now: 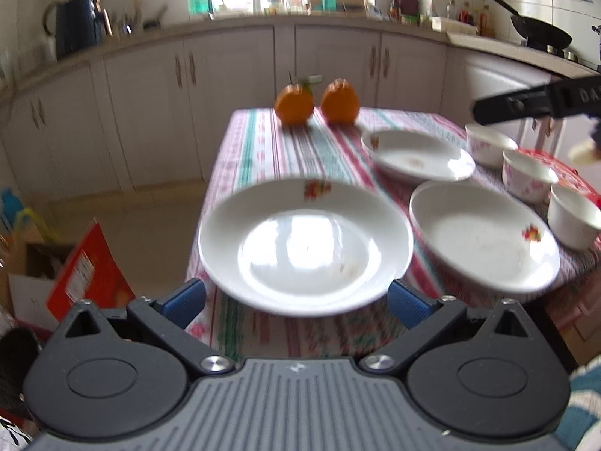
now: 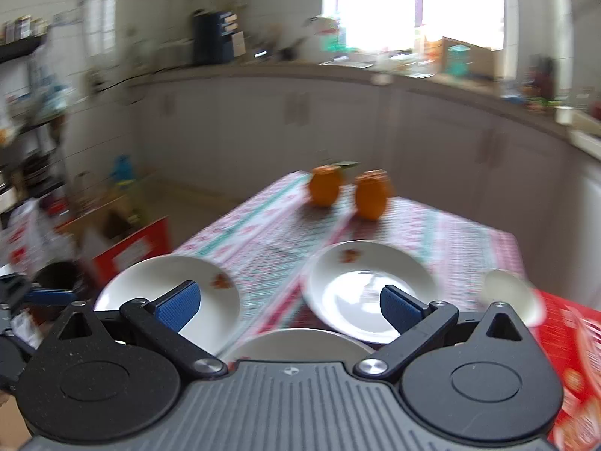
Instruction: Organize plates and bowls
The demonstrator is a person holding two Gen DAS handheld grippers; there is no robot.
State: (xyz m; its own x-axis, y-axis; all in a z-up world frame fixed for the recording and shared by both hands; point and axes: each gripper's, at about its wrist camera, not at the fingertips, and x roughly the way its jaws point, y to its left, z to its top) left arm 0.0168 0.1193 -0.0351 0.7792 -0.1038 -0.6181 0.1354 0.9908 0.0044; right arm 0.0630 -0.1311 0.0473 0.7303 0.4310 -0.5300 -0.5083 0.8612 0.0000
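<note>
In the left wrist view three white plates lie on the striped tablecloth: a near one (image 1: 304,248), one to its right (image 1: 484,236) and a far one (image 1: 417,156). Three white floral bowls (image 1: 526,174) stand in a row at the right. My left gripper (image 1: 296,300) is open and empty, its blue pads either side of the near plate's front rim, apart from it. My right gripper (image 2: 289,304) is open and empty above the plates (image 2: 370,285); its black arm (image 1: 533,99) shows at the upper right of the left wrist view.
Two oranges (image 1: 315,101) sit at the table's far end. A red box (image 2: 571,368) lies at the table's right side under the bowls. A red carton (image 1: 90,274) and cardboard boxes stand on the floor at left. Kitchen cabinets line the back.
</note>
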